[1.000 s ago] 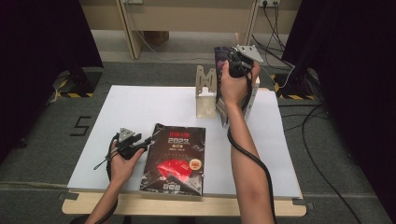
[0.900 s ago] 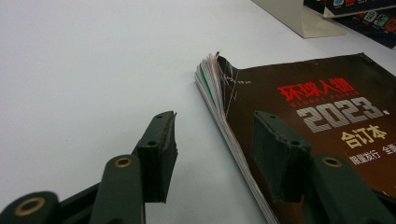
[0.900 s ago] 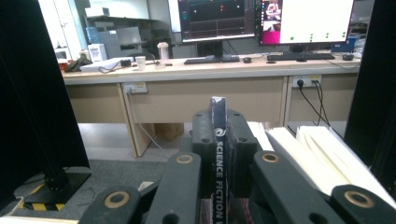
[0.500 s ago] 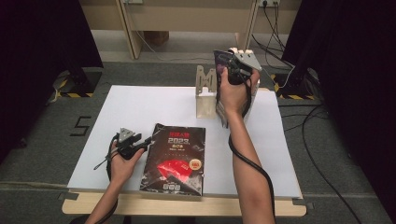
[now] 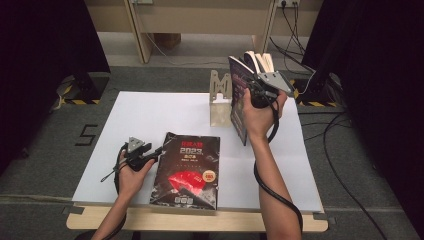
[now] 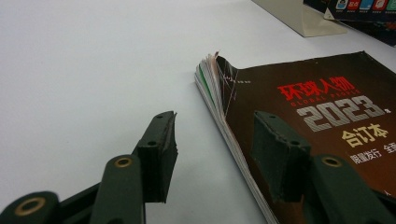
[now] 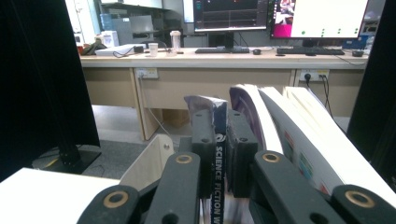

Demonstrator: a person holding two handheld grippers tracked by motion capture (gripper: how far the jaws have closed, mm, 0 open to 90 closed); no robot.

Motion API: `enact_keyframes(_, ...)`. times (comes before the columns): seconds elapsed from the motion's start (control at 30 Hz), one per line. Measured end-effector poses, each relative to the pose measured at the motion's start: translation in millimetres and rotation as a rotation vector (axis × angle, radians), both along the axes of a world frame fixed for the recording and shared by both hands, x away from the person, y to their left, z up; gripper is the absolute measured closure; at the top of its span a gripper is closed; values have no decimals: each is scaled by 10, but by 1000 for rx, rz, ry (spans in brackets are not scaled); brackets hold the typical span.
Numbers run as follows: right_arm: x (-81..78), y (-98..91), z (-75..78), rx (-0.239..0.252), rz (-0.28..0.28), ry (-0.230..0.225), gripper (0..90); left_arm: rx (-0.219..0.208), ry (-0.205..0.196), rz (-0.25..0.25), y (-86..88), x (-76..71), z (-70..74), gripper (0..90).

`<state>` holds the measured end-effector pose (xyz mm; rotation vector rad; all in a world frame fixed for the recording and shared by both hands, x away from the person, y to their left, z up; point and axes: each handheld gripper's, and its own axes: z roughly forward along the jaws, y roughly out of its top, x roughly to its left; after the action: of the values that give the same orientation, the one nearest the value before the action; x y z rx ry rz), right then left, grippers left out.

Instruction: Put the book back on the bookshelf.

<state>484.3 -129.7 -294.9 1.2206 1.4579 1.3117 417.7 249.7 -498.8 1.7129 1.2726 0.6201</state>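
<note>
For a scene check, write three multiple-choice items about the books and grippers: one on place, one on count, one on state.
1. Where does the dark magazine with the red picture lie?
A. flat on the white table, near the front edge
B. upright in the bookend
C. on the floor

2. How many magazines lie flat on the table?
A. one
B. two
C. three

3. How does the right gripper stand?
A. wide open over the table
B. shut on the spine of an upright book
C. lying on the table

Answers:
1 A, the high view shows it flat beside the left gripper.
2 A, the other books stand by the bookend.
3 B, the right gripper view shows both jaws pressing the spine.
</note>
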Motion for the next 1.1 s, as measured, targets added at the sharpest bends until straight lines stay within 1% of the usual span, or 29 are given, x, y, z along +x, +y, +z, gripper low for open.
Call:
enact_keyframes(0.03, -31, -9, -8, 9, 5, 6, 845, -1, 0, 1, -2, 1, 0, 495)
enact_keyframes(0.17, -146, -56, -38, 7, 17, 16, 844, -1, -1, 2, -3, -1, -1, 496)
enact_keyframes(0.2, -175, -62, -44, 17, 16, 25, 844, 0, -1, 1, -3, 0, 0, 495)
enact_keyframes(0.4, -288, -134, -65, 26, 22, 68, 841, 3, -4, 1, -9, -1, -1, 496)
enact_keyframes(0.53, -316, -172, -93, 35, 22, 100, 838, 5, -5, 1, -11, -3, -1, 495)
enact_keyframes(0.63, -339, -186, -102, 40, 21, 109, 836, 7, -5, 2, -13, -2, -1, 495)
enact_keyframes(0.7, -351, -191, -99, 32, 23, 112, 830, 6, -5, 2, -16, -1, -1, 496)
enact_keyframes(0.8, -358, -186, -88, 36, 32, 130, 810, 8, -4, 1, -14, -1, -1, 496)
enact_keyframes(0.97, -313, -159, -105, 32, 42, 167, 797, 6, -6, 2, -16, -2, -2, 496)
enact_keyframes(1.0, -305, -157, -111, 25, 41, 168, 795, 6, -5, 2, -17, -1, -2, 496)
enact_keyframes(1.1, -292, -146, -119, 30, 45, 192, 783, 7, -4, 1, -17, -1, -1, 496)
